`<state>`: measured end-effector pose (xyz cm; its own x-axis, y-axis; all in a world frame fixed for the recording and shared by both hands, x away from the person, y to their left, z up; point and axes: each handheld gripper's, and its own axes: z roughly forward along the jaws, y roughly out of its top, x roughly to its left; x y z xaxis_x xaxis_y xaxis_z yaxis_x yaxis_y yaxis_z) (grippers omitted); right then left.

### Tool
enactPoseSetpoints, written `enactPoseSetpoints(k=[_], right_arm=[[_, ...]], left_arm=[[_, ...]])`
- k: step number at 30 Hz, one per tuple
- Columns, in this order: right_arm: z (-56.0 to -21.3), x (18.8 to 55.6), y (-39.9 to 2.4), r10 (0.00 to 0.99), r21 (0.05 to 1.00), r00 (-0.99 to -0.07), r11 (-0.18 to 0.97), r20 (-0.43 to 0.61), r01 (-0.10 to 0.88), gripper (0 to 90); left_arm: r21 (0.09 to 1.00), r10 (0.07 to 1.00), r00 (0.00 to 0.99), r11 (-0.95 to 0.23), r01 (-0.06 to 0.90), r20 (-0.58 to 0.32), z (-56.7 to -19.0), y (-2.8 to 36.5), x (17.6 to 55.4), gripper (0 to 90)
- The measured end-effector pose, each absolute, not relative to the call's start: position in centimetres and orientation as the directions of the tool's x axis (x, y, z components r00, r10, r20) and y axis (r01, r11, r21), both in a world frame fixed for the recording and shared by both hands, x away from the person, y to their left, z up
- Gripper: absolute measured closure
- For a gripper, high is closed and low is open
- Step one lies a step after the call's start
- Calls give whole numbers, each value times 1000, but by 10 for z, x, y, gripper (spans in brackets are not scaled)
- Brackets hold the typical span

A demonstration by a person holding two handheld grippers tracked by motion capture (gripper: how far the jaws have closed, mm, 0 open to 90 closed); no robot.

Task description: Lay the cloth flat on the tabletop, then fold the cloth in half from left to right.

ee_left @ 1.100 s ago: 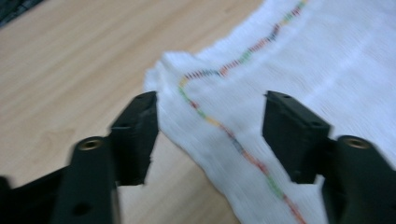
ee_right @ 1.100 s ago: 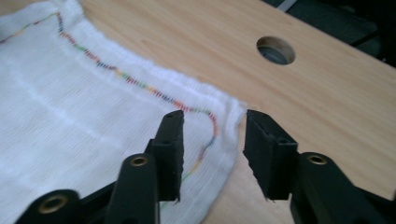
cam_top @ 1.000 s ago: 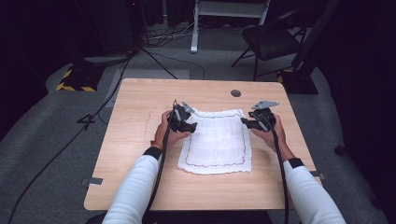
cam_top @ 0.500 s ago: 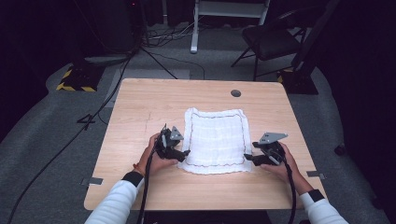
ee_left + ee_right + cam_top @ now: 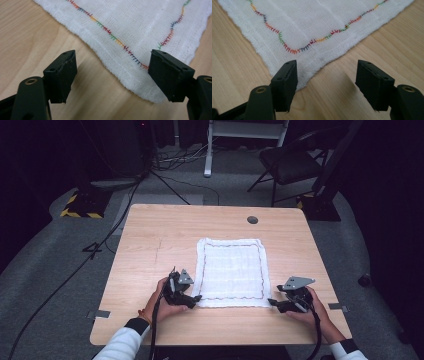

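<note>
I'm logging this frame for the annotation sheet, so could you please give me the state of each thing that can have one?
White cloth: spread flat on the table, unfolded, gripped by neither gripper.
Left gripper: open, jaws apart at the cloth's near left corner.
Right gripper: open, jaws apart at the cloth's near right corner.

Lighting: bench (image 5: pixel 150 250) evenly bright from overhead, surroundings near black. Shadows: soft, short, just beneath each claw. Glare: none. Focus: claw views sharp on cloth (image 5: pixel 140 27) weave ahead of the claws; nearest claw bases slightly soft.
</note>
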<state>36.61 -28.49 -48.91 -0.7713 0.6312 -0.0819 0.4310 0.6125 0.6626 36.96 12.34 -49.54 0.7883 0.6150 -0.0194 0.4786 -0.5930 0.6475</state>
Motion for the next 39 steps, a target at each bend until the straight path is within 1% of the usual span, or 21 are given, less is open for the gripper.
enactPoseSetpoints(k=[7, 8, 11, 13, 14, 17, 20, 21, 24, 25, 26, 27, 28, 30, 34, 36, 37, 38, 39], right_arm=[[-486, 357, -289, 638, 639, -764, 626, -90, 447, 336], [-486, 355, -290, 643, 639, -761, 622, -87, 452, 334], [-480, 352, -287, 647, 665, -758, 600, -77, 445, 354], [-473, 351, -282, 644, 690, -760, 591, -89, 419, 362], [-470, 351, -279, 640, 703, -764, 578, -75, 415, 371], [-467, 350, -272, 630, 716, -772, 576, -82, 394, 378], [-466, 352, -258, 604, 719, -793, 584, -76, 376, 379], [-463, 353, -247, 580, 729, -810, 589, -83, 348, 380], [-461, 355, -235, 563, 738, -823, 586, -76, 333, 380], [-459, 356, -222, 534, 742, -841, 597, -83, 306, 379], [-458, 357, -215, 522, 745, -849, 598, -83, 295, 379], [-458, 357, -207, 509, 745, -858, 600, -75, 291, 379], [-458, 357, -207, 509, 745, -858, 600, -75, 291, 379], [-458, 354, -184, 482, 755, -874, 594, -56, 279, 405], [-458, 350, -153, 414, 755, -908, 614, -59, 231, 410], [-458, 349, -141, 394, 758, -917, 614, -56, 217, 419], [-458, 349, -141, 394, 758, -917, 614, -56, 217, 419], [-460, 349, -131, 383, 760, -922, 614, -52, 212, 423], [-461, 348, -126, 377, 760, -925, 616, -51, 209, 424]], left_arm=[[649, 593, 805, -603, 464, -25, -496, 119, 355, 229], [651, 598, 801, -610, 453, 3, -494, 118, 350, 229], [674, 591, 807, -596, 437, -1, -489, 121, 345, 203], [692, 595, 804, -578, 432, -5, -485, 125, 346, 202], [697, 601, 799, -571, 434, -6, -483, 127, 347, 202], [706, 614, 789, -558, 436, -3, -481, 131, 349, 199], [716, 626, 779, -549, 431, 11, -479, 138, 352, 196], [725, 641, 767, -535, 434, 13, -475, 142, 358, 196], [737, 659, 752, -511, 442, 5, -473, 146, 367, 196], [734, 669, 743, -504, 455, -2, -472, 148, 377, 196], [734, 669, 743, -504, 455, -2, -472, 148, 377, 195], [725, 683, 730, -514, 458, 23, -471, 149, 386, 195], [725, 683, 730, -514, 458, 23, -471, 149, 386, 195], [723, 703, 711, -506, 471, 29, -471, 150, 397, 196], [722, 713, 700, -507, 471, 43, -469, 148, 408, 195], [724, 714, 700, -500, 476, 33, -469, 147, 412, 193], [728, 714, 699, -498, 471, 36, -469, 146, 417, 193], [728, 710, 702, -510, 458, 56, -467, 141, 425, 211], [724, 706, 706, -515, 459, 54, -466, 138, 430, 206]])
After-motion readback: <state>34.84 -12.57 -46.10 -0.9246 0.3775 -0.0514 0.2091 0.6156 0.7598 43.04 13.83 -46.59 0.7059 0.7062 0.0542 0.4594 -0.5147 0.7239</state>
